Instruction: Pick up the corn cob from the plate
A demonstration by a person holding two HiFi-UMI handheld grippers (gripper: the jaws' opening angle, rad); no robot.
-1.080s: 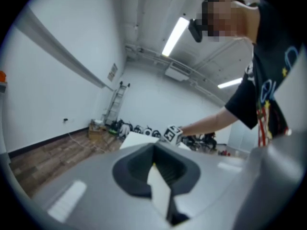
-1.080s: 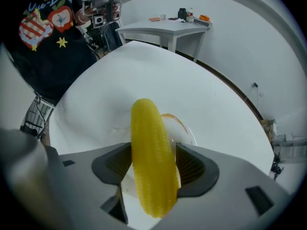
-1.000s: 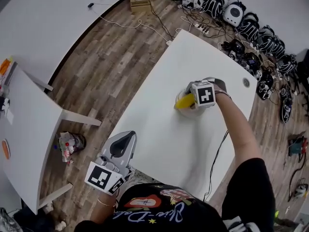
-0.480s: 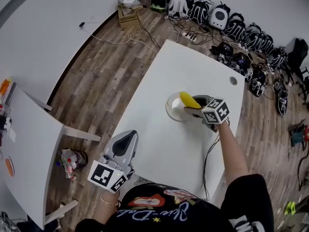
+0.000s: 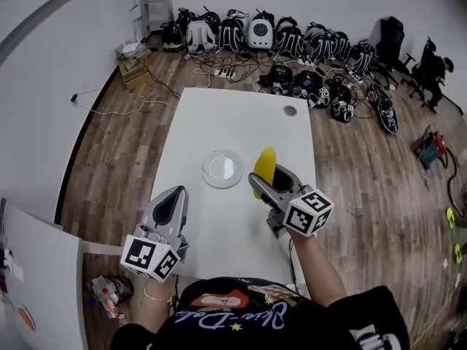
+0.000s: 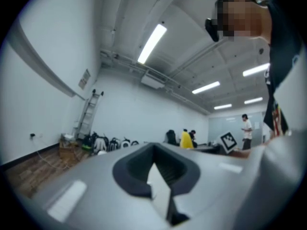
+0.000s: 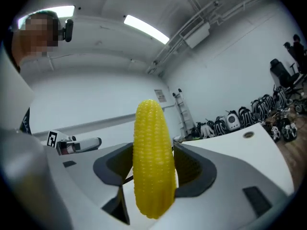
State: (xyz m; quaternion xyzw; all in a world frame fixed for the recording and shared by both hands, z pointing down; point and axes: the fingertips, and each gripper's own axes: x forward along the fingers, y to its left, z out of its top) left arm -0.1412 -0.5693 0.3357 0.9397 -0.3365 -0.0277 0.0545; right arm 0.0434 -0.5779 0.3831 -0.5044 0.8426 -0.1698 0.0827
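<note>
"Where was the corn cob (image 7: 152, 164)?"

"In the right gripper (image 5: 265, 185). Its smooth grey jaws were closed on the cob's lower half, dark ribbed pads pressing in from both sides. The cob stood nearly upright between them. It was a bright yellow, tapered cylinder with neat rows of small bumpy kernels and a rounded tip on top."

"And the plate (image 5: 206, 168)?"

"A round, glossy white disc with a shallow rim. It lay flat on the matt white table (image 5: 219, 119). In the head view the cob was just to its right, apart from it and held clear of the tabletop."

"What about the left gripper (image 5: 171, 197)?"

"Its jaws were together with nothing between them, so the dark pad recess formed a pointed, teardrop shape in the pale plastic shell. It hung over the table's near edge, well apart from the plate."

"The surroundings?"

"A floor (image 5: 124, 152) of brown wood planks, and black and white backpacks (image 5: 292, 39) lined up along the far wall."
</note>
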